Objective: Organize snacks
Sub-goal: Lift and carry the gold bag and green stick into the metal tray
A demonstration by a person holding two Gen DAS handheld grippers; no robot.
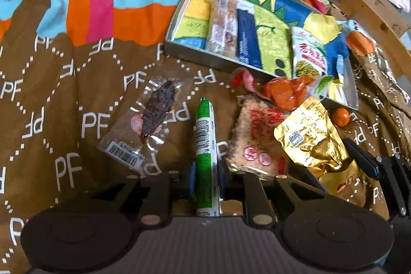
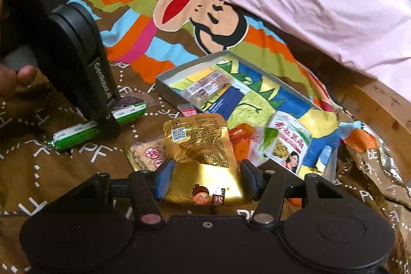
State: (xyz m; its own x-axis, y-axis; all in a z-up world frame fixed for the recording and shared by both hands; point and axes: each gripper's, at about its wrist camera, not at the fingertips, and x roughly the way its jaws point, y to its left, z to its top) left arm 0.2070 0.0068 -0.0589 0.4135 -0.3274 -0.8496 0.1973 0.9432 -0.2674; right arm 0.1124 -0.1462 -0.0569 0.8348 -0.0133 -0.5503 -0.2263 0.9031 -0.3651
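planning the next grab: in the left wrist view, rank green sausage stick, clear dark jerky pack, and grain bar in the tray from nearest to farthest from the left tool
1. green sausage stick, between the left tool fingers.
2. clear dark jerky pack, just ahead, to the left.
3. grain bar, far ahead inside the tray.

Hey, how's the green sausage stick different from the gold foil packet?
The sausage stick is a thin, straight green-and-white tube; the gold packet is a wide, crinkled foil pouch. The stick carries a barcode; the packet shows a QR code and a cartoon face. The left tool grips the stick, the right tool the packet. Both are sealed snacks lying outside the tray.
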